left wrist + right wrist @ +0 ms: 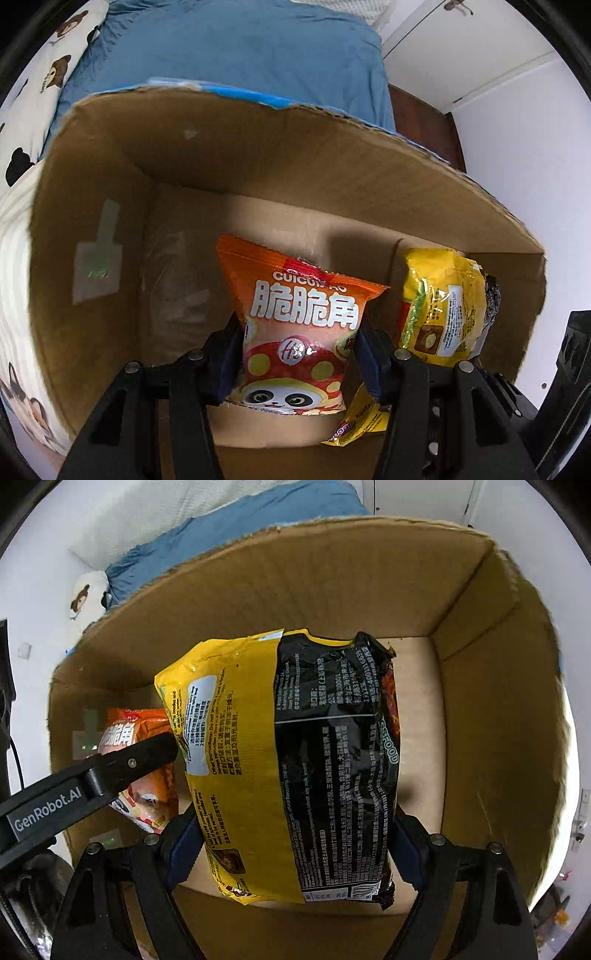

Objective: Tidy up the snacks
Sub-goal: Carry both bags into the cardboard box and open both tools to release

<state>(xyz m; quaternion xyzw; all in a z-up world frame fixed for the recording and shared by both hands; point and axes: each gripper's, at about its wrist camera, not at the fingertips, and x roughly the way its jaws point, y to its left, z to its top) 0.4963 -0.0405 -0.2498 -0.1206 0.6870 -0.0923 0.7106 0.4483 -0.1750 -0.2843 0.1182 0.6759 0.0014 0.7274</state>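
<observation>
My left gripper (295,354) is shut on an orange snack bag with a panda print (295,325) and holds it inside an open cardboard box (240,155). My right gripper (295,834) is shut on a yellow and black noodle multipack (295,760), also held inside the box (498,720). In the left wrist view the noodle pack (443,306) sits to the right of the orange bag. In the right wrist view the orange bag (144,768) and the left gripper's finger (122,764) show at the left.
A blue blanket (240,48) and a white bear-print pillow (40,85) lie behind the box. White cupboard doors (480,48) stand at the back right. The box floor (417,716) to the right of the noodle pack is bare cardboard.
</observation>
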